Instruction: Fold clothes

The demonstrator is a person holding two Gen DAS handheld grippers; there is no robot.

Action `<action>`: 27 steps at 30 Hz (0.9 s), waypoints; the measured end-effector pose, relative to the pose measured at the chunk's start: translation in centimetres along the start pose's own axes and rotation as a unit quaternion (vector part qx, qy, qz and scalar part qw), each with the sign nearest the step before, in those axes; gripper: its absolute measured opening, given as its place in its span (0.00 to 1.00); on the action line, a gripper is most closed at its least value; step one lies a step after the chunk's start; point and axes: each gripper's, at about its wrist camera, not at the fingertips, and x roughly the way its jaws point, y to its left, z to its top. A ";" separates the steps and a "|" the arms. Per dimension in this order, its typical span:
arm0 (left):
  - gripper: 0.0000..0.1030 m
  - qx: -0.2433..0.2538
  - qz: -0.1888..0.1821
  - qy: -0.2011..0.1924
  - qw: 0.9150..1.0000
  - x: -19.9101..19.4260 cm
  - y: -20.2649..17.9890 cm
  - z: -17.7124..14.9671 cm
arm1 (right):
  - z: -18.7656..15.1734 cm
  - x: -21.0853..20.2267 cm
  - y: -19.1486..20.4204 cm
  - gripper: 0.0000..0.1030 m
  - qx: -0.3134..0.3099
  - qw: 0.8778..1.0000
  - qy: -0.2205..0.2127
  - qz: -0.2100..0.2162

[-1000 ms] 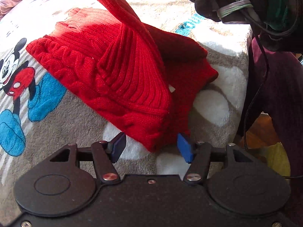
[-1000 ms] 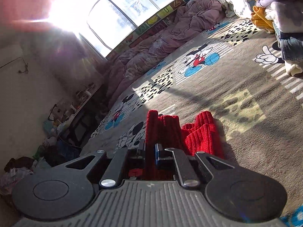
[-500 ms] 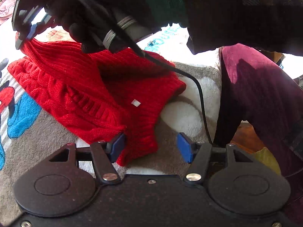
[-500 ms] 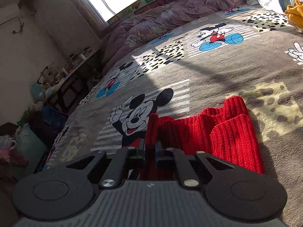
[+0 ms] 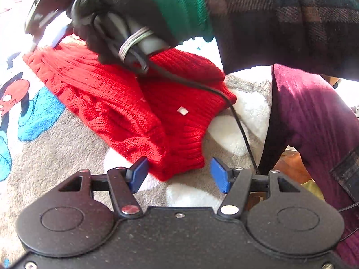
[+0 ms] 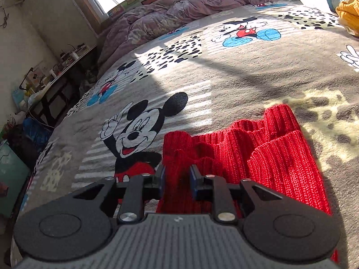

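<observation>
A red knit sweater (image 5: 134, 103) lies folded on the Mickey Mouse blanket (image 5: 56, 145). My left gripper (image 5: 179, 177) stands open just above its near ribbed corner, pads on either side and not touching. Across the sweater, a black-gloved hand (image 5: 116, 11) holds my right gripper (image 5: 44, 44) low over the far edge. In the right wrist view the right gripper (image 6: 177, 181) has its jaws opening, with a strip of the red sweater (image 6: 258, 157) still lying loose between the pads. The cuffs rest on the blanket (image 6: 224, 78) ahead.
A black cable (image 5: 237, 121) trails over the sweater from the right gripper. The person's purple-clad leg (image 5: 314, 116) stands at the bed's right edge. A rumpled purple duvet (image 6: 179, 11), a yellow garment (image 6: 349, 15) and a cluttered side table (image 6: 56, 71) ring the bed.
The right gripper carried the red sleeve across the sweater, came down onto it, and its shut jaws have parted. The left gripper stayed over the near corner.
</observation>
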 end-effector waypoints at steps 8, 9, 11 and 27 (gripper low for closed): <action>0.58 -0.041 0.079 -0.049 0.995 -2.7 2.2 0.8 | 0.8 -9.3 -1.6 0.56 -0.011 0.994 -0.073 0.078; 0.56 -0.045 0.087 -0.064 0.993 -3.0 2.4 1.3 | 0.2 -10.5 -1.7 0.55 -0.027 0.993 -0.077 0.083; 0.47 -0.029 0.096 -0.088 0.991 -3.6 2.0 2.6 | -1.4 -13.2 -2.6 0.55 -0.039 0.991 -0.089 0.093; 0.52 0.054 0.107 -0.002 0.993 2.9 -2.7 7.0 | -16.2 -19.6 -11.6 0.30 -0.112 0.989 -0.095 0.028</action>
